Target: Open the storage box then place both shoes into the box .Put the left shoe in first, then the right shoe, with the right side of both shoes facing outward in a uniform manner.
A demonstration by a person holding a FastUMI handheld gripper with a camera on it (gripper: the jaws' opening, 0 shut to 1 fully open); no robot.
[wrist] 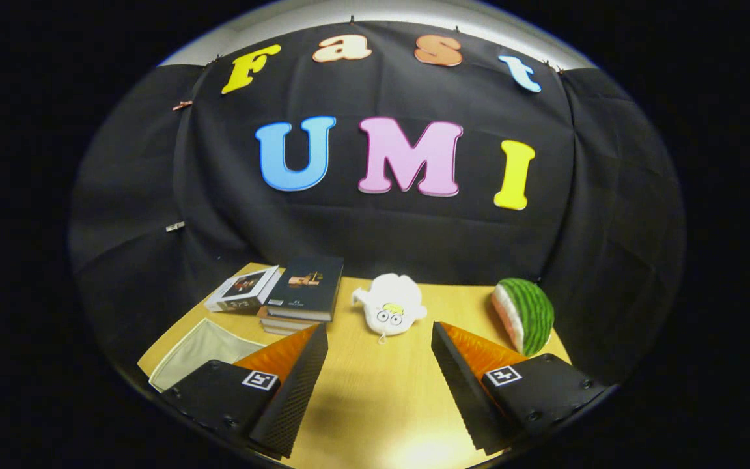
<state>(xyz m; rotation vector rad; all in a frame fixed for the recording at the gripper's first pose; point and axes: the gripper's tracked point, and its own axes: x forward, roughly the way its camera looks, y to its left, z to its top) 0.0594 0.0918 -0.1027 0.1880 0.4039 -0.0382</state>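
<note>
Wooden tabletop (375,404) carrying books (303,290), a plush toy (390,304) right of the books, a watermelon slice (526,314) farther right. Holding fingers (293,391) wide apart, gripping nothing, nearer than the books. Noting a pale flat cloth piece (199,348) lying just in front of the books, possibly the storage box; leaving progress unjudged.
</note>
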